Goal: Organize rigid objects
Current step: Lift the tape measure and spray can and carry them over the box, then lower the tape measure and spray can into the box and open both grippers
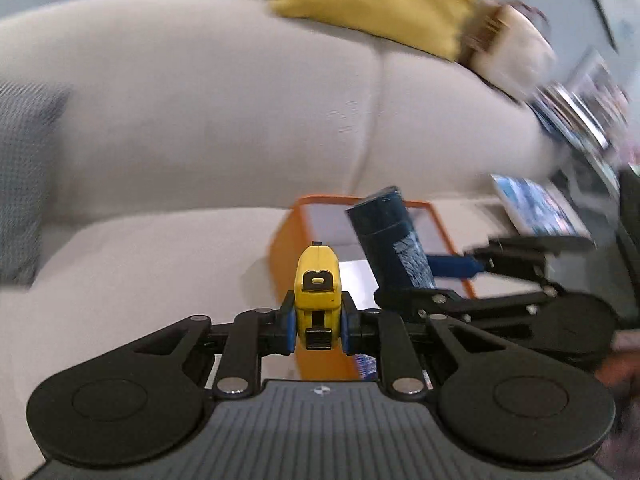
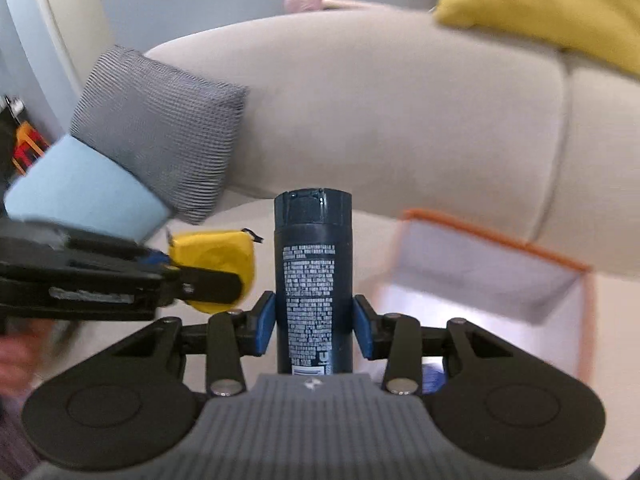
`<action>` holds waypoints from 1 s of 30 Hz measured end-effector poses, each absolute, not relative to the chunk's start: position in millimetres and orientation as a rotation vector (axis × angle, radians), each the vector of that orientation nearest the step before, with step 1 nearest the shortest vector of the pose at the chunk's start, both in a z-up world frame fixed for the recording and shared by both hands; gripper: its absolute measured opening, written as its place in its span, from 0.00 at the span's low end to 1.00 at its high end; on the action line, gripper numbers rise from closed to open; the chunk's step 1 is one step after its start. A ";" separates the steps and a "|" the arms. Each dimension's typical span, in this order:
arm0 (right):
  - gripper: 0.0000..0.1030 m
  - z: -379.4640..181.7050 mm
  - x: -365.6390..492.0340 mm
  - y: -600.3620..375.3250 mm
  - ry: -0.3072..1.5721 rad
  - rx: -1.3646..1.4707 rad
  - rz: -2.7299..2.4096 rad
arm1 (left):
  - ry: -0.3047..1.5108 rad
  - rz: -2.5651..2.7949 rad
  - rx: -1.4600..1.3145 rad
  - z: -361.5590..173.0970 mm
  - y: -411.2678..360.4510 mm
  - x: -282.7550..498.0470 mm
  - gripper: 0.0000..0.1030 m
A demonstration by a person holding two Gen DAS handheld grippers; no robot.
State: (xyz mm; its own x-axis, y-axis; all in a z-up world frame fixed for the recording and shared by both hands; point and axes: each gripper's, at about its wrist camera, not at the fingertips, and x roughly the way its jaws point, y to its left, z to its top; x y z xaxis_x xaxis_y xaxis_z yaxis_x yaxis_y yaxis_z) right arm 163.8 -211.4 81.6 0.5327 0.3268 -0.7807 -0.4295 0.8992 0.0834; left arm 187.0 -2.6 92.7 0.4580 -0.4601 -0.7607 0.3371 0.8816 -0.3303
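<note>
1. Both hands are loaded right now. The left hand-held gripper is pinching a yellow tape measure between its blue pads, and the thing sticks straight up out of the grip

2. The right hand-held gripper is clamped around a dark spray can, which stands upright with its printed label facing the camera. The pads look snug on its sides

3. The destination looks like the orange-trimmed box sitting on the beige sofa. From the left wrist view it's right behind both held items, so both are up in the air just in front of or above it, not inside yet

4. Progress guess: roughly mid-way on these two pieces. They're picked up but neither is dropped off. I can see something blue low down near the box, partly hidden by the grippers, and can't tell what it is

5. What's left as far as I can see: get the tape measure and the can over the opening and let go. There's also a pile of magazines or books off at the sofa's far end, too blurry to say whether they're part of the job

6. The cushions (yellow, grey) are soft stuff, so probably not in scope
</note>
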 end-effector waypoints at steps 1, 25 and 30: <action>0.41 81.9 167.3 -222.5 0.901 -0.180 0.444 | 0.981 -0.516 -0.114 94.8 -13.5 189.2 0.21; 0.41 -69.0 242.4 -256.8 0.798 -1.272 0.828 | 1.227 -0.682 0.442 12.0 -158.1 290.0 0.21; 0.41 -86.1 245.3 -262.9 0.773 -1.322 0.851 | 1.254 -0.686 0.529 -4.3 -179.4 293.3 0.21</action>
